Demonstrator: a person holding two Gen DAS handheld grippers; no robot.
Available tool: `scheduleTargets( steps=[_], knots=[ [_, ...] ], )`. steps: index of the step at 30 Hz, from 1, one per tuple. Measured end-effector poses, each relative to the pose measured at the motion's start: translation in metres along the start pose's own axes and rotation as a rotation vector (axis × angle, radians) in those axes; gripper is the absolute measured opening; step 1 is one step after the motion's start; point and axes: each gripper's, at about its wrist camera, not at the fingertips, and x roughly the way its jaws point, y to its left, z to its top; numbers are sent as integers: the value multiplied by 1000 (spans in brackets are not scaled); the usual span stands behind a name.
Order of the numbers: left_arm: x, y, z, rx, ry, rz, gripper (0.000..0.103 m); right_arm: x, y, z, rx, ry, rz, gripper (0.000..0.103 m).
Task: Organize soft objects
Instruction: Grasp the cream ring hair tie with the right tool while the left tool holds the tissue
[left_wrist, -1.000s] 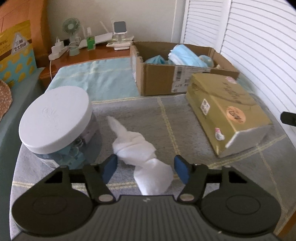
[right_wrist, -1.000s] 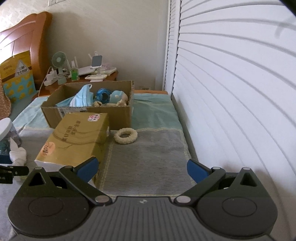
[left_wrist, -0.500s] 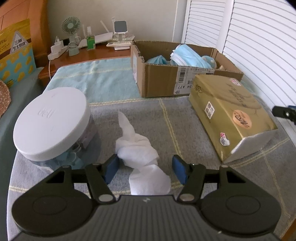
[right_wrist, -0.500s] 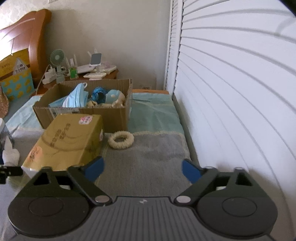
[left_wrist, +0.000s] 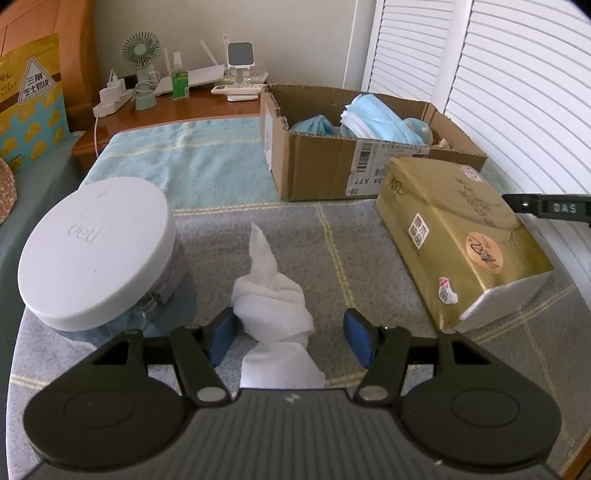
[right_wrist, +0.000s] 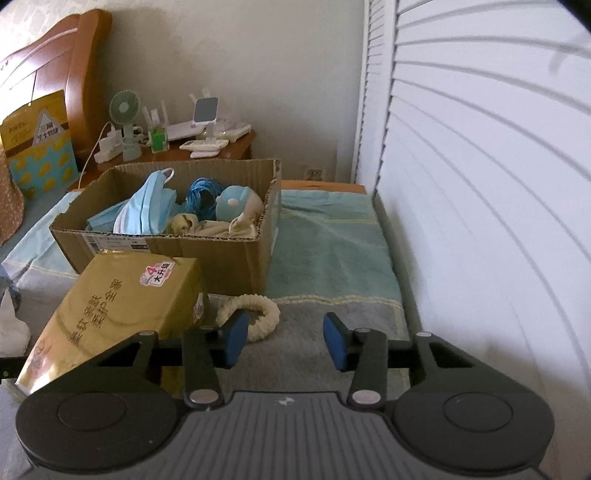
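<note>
Your left gripper has its jaws spread wide, one on each side of the twisted white cloth. The left blue pad sits against or just beside the cloth's left edge; contact cannot be confirmed. The right pad stands apart from the cloth. The cloth lies on the grey blanket, with its pointed tip aimed toward 12 o'clock.

At 9 o'clock from the cloth stands the round container with a white lid, just beside it. At 1 o'clock sits the cardboard box, which holds blue face masks and other soft items. At 3 o'clock, well apart from the cloth, lies the gold tissue pack.

Your right gripper also has its fingers spread and grips nothing. The cream scrunchie lies on the grey blanket at 11 o'clock from the gap between the jaws, partly behind the left pad. It sits just beside the near right corner of the gold tissue pack and in front of the cardboard box. The white louvred doors fill the 3 o'clock side of the right wrist view.
</note>
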Motion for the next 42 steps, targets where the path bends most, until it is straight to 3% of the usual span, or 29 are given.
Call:
scheduleTargets(
  steps=[4,6,14,18,28,32,34,36,37,42],
  knots=[
    [0,0,0,-2,-2,-6,62,14,2,5,-12,23,22,43],
    [0,1,0,-3,-2,-9,62,22,4,7,-24,38,22,33],
    [0,1,1,-1,-5,-11,62,39,9,8,-41,76,36,32],
    [0,1,1,0,-5,-11,62,38,9,8,-32,76,21,16],
    [0,1,1,1,-6,-15,62,6,0,0,19,43,-27,15],
    [0,1,1,3,-7,-14,63,-3,-1,-6,19,44,-40,20],
    [0,1,0,4,-7,-13,63,-6,-2,-8,24,45,-27,30],
    [0,1,0,5,-7,-12,63,-6,-1,-10,21,46,-7,54],
    [0,1,0,4,-7,-13,63,-6,1,-12,9,47,-8,57],
    [2,-1,1,11,-10,-8,63,2,10,-17,-39,65,-20,58]
  ],
)
